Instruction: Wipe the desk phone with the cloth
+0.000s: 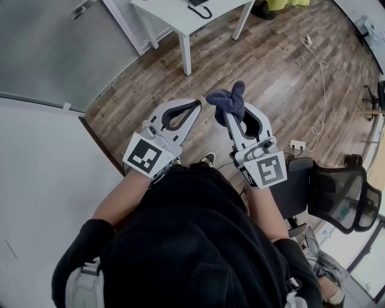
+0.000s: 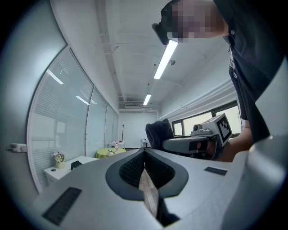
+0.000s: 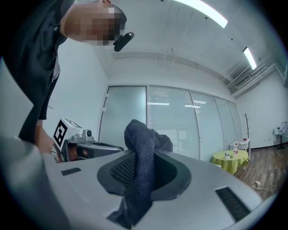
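Between right gripper (image 1: 236, 112) jaws: cloth (image 1: 227, 98) pinched tight; left gripper (image 1: 195, 106) pressed together, empty. Grip firm w/ desk phone (image 1: 199, 8) far ahead.

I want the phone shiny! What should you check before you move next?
1. The cloth sits in the right tongs: ok.
2. The left tongs are shut and empty: ok.
3. The phone is near enough to wipe: not ok, it lies far off on the desk.
4. The floor up to the desk is bare: ok.
5. The phone is dusty: cannot tell.
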Demonstrator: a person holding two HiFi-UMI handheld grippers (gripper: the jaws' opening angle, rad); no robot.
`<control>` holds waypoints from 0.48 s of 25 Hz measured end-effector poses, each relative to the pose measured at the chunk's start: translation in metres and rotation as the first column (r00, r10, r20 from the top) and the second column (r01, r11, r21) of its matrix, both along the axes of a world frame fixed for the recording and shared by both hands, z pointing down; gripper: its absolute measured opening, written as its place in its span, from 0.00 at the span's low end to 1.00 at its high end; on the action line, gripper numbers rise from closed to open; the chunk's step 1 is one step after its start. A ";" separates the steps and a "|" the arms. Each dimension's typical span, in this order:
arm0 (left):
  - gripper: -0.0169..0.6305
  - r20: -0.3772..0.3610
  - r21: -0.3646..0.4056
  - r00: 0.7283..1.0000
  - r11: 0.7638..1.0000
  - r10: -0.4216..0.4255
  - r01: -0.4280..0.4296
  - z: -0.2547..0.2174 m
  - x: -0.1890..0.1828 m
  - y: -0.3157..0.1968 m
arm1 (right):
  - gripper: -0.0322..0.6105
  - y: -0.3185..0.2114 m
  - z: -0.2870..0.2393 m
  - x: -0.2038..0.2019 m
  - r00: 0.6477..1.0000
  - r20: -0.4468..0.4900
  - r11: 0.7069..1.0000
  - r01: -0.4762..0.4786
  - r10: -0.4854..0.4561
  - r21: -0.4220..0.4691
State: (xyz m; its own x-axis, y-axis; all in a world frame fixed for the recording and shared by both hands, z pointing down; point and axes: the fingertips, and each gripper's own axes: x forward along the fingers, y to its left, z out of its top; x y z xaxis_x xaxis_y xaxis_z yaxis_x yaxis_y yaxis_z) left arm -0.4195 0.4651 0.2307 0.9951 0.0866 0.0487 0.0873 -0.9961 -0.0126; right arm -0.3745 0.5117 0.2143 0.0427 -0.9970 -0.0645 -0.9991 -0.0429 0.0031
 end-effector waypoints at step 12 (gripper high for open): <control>0.04 -0.008 0.027 1.000 0.999 -0.018 0.018 -0.005 0.047 0.020 | 0.19 0.022 -0.004 0.049 1.000 -0.010 1.000 0.006 -0.006 0.019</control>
State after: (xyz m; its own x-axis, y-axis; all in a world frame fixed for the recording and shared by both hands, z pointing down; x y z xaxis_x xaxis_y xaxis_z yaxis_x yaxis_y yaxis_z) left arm -0.3727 0.4854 0.2257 0.9968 0.0673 0.0436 0.0691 -0.9968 -0.0405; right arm -0.3255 0.5337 0.2105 0.0357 -0.9959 -0.0837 -0.9992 -0.0369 0.0122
